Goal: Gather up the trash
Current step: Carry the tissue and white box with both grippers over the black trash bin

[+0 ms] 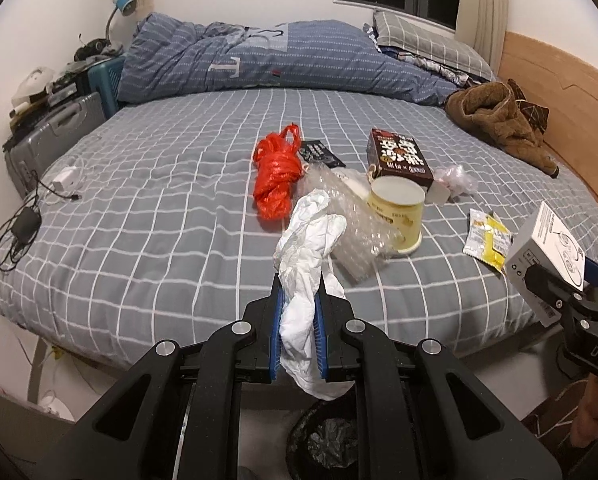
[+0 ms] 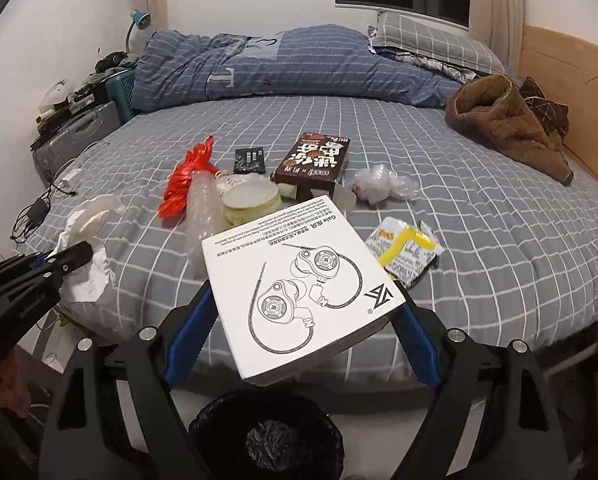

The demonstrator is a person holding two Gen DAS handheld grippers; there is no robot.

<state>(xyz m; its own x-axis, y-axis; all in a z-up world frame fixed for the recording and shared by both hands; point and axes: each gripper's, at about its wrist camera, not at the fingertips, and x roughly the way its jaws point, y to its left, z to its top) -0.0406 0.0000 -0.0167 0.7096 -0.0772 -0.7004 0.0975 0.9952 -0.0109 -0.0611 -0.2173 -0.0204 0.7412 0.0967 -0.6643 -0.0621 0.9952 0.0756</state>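
Right below both grippers sits the black trash bin, closest under the right gripper pinching the white box, while the left gripper squeezes white tissue.

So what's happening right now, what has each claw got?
Left gripper shut on white crumpled tissue. Right gripper clamped on white earphone box. Black-lined bin below both, bed edge just beyond. Nothing blocking the drop.

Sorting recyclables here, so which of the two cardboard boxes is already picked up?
The white earphone box, clamped in the right gripper; the brown box lies on the bed.
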